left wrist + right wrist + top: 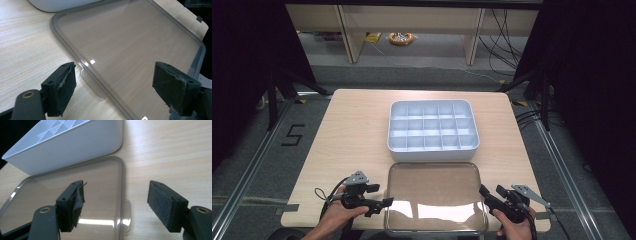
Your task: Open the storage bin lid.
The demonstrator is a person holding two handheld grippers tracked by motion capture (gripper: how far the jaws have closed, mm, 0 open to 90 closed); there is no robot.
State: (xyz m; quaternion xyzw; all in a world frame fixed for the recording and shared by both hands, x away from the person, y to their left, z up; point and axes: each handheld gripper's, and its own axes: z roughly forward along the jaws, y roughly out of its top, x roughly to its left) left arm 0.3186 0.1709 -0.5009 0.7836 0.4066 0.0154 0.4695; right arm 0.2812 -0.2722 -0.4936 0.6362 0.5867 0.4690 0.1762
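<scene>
Resting flat on the table [352,125], a clear lid [434,195] lies just before the white divided tray [433,131]. Left gripper [381,196] and right gripper [489,192] flank it, jaws wide open, empty. Gripper views reveal lid tabs [92,83] [127,216]; the high view shows floor cables [504,37] beyond.

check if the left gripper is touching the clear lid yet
Apart. In the left gripper view, the left gripper stands open, and both pads hang above the clear lid and the table, clamping nothing.
</scene>
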